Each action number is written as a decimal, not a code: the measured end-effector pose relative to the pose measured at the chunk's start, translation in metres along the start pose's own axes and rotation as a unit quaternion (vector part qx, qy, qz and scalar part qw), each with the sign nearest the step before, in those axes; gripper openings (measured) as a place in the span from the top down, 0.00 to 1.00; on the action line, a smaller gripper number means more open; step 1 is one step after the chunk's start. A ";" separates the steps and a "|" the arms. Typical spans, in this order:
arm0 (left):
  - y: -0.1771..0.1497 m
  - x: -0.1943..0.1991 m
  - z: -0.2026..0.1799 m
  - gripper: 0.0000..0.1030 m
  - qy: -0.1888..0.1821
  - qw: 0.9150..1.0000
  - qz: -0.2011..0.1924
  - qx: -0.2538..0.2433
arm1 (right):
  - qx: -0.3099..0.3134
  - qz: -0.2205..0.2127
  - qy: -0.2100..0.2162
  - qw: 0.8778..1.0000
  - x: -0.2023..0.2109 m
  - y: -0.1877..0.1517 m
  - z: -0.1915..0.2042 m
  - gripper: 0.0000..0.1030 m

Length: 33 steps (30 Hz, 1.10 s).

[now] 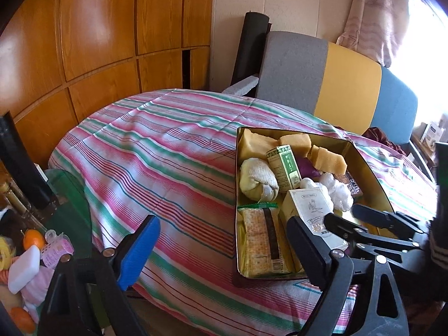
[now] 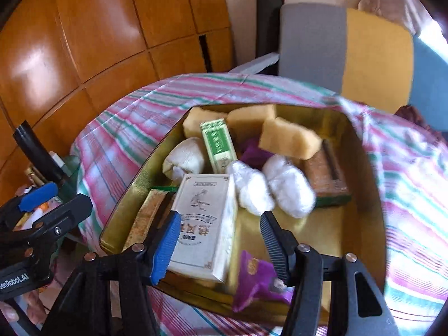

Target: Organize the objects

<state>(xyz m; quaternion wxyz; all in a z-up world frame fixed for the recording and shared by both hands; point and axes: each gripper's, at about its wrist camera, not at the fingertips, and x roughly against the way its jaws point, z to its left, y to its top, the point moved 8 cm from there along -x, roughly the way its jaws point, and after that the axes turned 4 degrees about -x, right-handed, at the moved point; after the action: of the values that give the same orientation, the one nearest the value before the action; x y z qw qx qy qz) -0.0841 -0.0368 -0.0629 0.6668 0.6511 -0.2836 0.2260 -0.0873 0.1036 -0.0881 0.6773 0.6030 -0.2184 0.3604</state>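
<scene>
- The left gripper [image 1: 224,254] stands wide, nothing between its pads, over the striped cloth [image 1: 156,151] just beside the tin's left wall.
- The right gripper [image 2: 221,247] is about half open over the near end of the gold tin [image 2: 126,210]; the white carton [image 2: 204,224] lies just inside its blue pad [image 2: 165,249], but whether that pad touches it cannot be told, and the other finger is clear of the carton.
- A purple wrapper [image 2: 252,277] lies at the tin's near edge beside that carton.
- Further in are two white wads [image 2: 268,187], a green box [image 2: 218,145], a rolled cloth bundle [image 2: 184,154], yellow sponges [image 2: 288,137] at the far end and a cracker pack [image 1: 260,240] along the left wall.
- Off the cloth's left edge are oranges [image 1: 33,238] and a white block [image 1: 23,268].
</scene>
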 end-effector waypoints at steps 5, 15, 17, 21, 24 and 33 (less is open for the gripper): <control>0.001 0.006 -0.005 0.06 0.001 1.000 -0.009 0.001 | 0.007 -0.037 -0.070 0.997 0.031 -0.003 -0.010 0.42; -0.005 0.019 -0.037 0.00 -0.029 0.999 -0.023 -0.022 | -0.057 -0.089 -0.148 0.983 0.082 -0.009 -0.050 0.36; -0.007 0.022 -0.046 0.00 -0.035 0.999 -0.023 -0.033 | -0.063 -0.090 -0.150 0.983 0.086 -0.011 -0.054 0.36; -0.010 0.027 -0.057 0.00 -0.025 0.998 -0.028 -0.048 | -0.062 -0.087 -0.151 0.983 0.087 -0.016 -0.056 0.36; -0.013 0.028 -0.058 0.00 -0.019 0.998 -0.028 -0.046 | -0.063 -0.079 -0.151 0.983 0.083 -0.022 -0.057 0.36; -0.011 0.033 -0.047 0.00 -0.015 0.999 -0.036 -0.025 | -0.050 -0.081 -0.147 0.985 0.082 -0.020 -0.047 0.36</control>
<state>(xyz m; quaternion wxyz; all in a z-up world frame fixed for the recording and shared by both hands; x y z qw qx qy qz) -0.0482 0.0072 -0.0483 0.6860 0.6474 -0.2759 0.1850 -0.0259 0.1676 -0.0503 0.6938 0.6307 -0.2838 0.2007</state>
